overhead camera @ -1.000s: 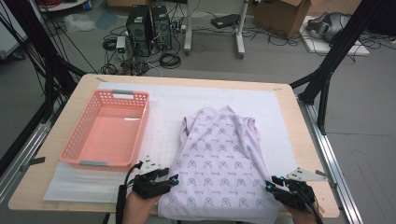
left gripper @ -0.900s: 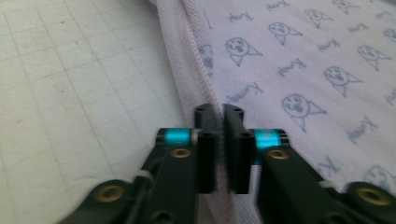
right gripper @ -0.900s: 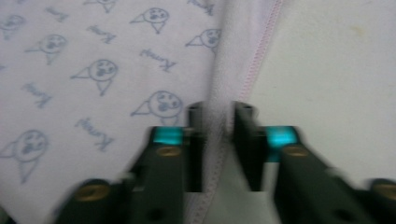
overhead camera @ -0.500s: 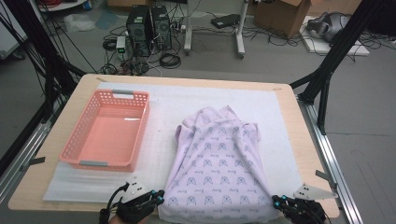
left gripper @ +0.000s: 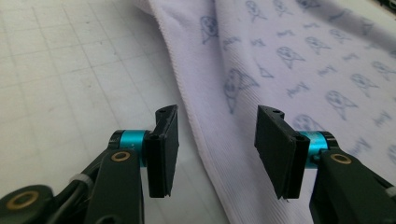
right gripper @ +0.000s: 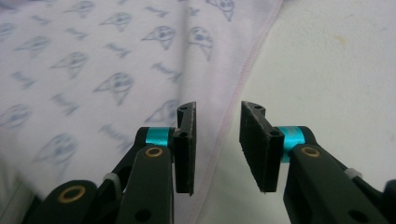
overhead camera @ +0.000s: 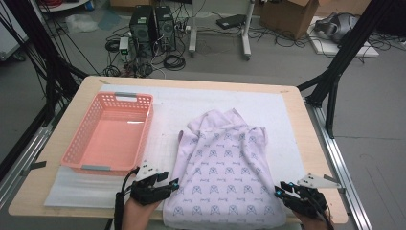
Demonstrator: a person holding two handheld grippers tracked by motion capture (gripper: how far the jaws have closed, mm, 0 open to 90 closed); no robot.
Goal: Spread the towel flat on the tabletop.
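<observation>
Lying flat on the white mat [overhead camera: 287,108] of the tabletop [overhead camera: 72,103], the shirt [overhead camera: 222,172] is spread with its collar end far and its hem at the near edge, right of the pink basket [overhead camera: 112,134], which stands apart from it on the left side. Such a spread suggests that the cloth has been laid out for folding, and the basket is probably kept beside it to receive the folded piece, though that is only a judgement.

The left tongs [overhead camera: 167,184] are held low at the shirt's near left corner. In the left gripper view the left tongs [left gripper: 217,140] stand open, having just been opening, with the ribbed side edge of the shirt [left gripper: 299,60] running between the jaws but not pressed by either pad. The right tongs [overhead camera: 282,189] are held at the near right corner. In the right gripper view the right tongs [right gripper: 217,135] are also open, more narrowly, and the stitched side seam of the shirt [right gripper: 102,60] passes just under the gap, nothing being clamped.

Both tongs are set symmetrically at the two near corners, presumably so that the hem can be taken at both ends at once and kept straight. No grip is yet made on either side.
</observation>
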